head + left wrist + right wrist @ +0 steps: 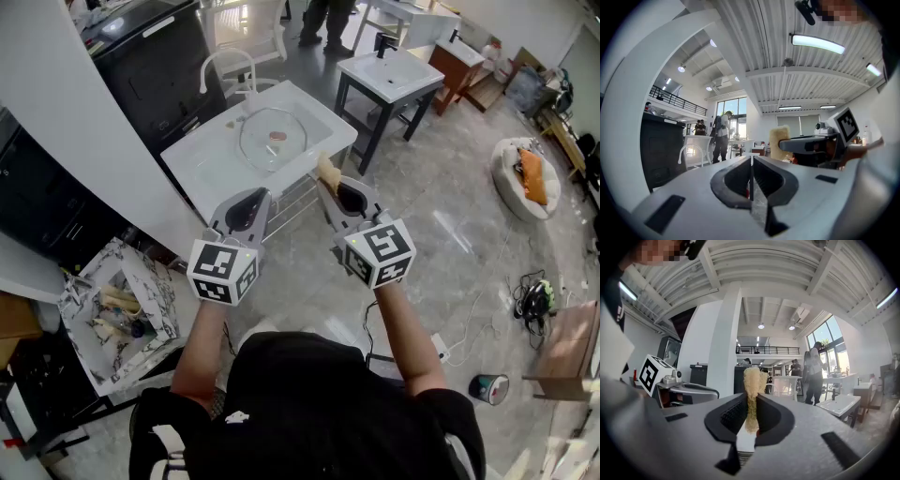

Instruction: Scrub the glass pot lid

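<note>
**Right claw clamps a sponge, left claw closed on nothing**

The right claw (pixel 751 401) has its two dark jaws pressed onto a flat, pale yellow, fibrous scrubbing sponge (pixel 752 379), which stands on edge and sticks out past the fingertips. Just to its left, at the same level, the left claw (pixel 751 161) has its jaws closed flush together with nothing between them. Each claw carries a white cube with black square markers (pixel 223 272) behind its jaws.

Ahead of both claws, a little to the left of the sponge, the round clear glass pot lid (pixel 255 142) with a reddish-brown knob lies in the white rectangular washbasin (pixel 202 169). Neither claw nor the sponge touches it. Further ahead and to the right stands a second white washbasin on dark legs (pixel 394 73).
</note>
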The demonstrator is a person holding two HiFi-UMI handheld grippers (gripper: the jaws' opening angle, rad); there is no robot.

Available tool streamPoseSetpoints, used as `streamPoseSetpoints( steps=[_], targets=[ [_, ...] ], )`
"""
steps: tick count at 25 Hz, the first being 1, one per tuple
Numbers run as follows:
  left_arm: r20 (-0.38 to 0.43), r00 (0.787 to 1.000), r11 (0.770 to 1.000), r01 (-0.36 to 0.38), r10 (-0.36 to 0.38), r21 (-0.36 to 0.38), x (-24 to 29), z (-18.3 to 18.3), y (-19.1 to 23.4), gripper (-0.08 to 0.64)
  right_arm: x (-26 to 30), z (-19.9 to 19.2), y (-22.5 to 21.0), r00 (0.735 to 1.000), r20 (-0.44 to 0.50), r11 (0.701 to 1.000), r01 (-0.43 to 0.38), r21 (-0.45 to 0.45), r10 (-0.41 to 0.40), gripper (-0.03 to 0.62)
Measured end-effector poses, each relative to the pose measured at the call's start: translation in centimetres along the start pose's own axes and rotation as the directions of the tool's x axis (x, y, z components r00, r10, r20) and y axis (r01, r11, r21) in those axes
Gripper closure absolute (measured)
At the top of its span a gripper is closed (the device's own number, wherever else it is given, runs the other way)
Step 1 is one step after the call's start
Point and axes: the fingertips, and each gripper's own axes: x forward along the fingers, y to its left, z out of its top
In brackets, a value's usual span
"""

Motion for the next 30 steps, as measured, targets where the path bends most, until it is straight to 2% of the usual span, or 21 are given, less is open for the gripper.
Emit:
streamPoseSetpoints(
  steps=[6, 20, 30],
  targets=[
    [0.011, 1.000, 1.000, -0.017, 0.017, 0.001, 0.2, 0.2, 0.2, 0.545, -0.1, 0.0, -0.4, 1.000, 0.019, 1.000, 0.010, 0.017, -0.010, 0.574],
    [-0.024, 0.999, 0.999, -0.044, 0.044, 0.023, 1.0, -1.6, 0.0, 0.545, -0.1, -2.5, -0.5, 0.999, -0.024, 1.000, -0.021, 0.015, 0.022, 0.574],
    [-0.035, 0.998, 0.999, -0.049, 0.049, 0.003, 4.5, -2.5, 3.1, 0.545, 3.4, -3.6, -2.7, 0.999, -0.050, 1.000, -0.021, -0.004, 0.021, 0.574]
  ],
)
